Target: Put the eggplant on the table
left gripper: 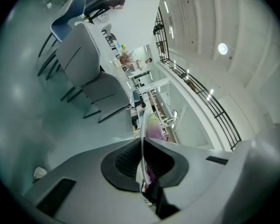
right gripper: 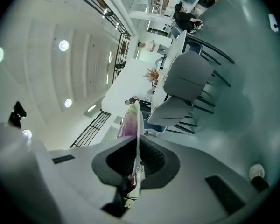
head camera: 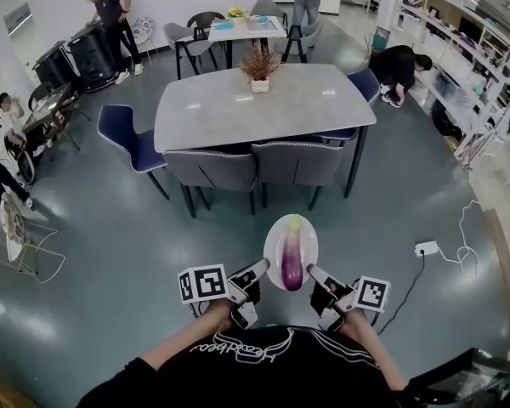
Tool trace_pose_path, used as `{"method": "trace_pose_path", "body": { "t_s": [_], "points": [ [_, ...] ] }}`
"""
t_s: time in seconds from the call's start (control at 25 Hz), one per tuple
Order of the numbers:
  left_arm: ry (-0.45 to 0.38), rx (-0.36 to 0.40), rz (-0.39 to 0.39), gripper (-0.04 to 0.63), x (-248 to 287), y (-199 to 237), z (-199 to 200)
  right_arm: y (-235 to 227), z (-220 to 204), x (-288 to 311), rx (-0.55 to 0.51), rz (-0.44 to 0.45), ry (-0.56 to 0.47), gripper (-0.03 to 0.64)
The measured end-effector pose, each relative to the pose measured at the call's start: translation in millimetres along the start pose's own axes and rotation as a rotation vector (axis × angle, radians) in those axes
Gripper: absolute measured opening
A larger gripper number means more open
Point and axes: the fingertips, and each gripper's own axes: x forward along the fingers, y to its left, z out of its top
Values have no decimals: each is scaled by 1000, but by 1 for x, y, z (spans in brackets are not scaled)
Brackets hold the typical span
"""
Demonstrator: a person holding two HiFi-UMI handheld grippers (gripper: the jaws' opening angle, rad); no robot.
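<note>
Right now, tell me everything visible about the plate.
The plate is white, oval-looking and smooth, like ceramic. It is held roughly level above the floor, short of the grey table. The left gripper and right gripper pinch its opposite rims. A purple eggplant with a green stem end lies lengthwise along its middle.

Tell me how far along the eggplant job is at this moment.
Done: the eggplant lies on a white plate that is picked up and off any surface. In hand: the left gripper and right gripper each have their jaws clamped on the plate's rim, holding it above the floor. Left: the grey table stands ahead, beyond its chairs; nothing is set down there yet.
</note>
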Motion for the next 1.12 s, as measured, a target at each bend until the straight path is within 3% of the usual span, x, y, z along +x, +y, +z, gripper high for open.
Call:
{"method": "trace_pose_path", "body": {
  "t_s": [0.24, 1.12],
  "points": [
    [-6, 17, 3, 21, 27, -6, 13, -7, 30, 3, -3, 20, -2, 26],
    [10, 20, 14, 21, 63, 0, 38, -21, 71, 18, 0, 27, -15, 25]
  ]
}}
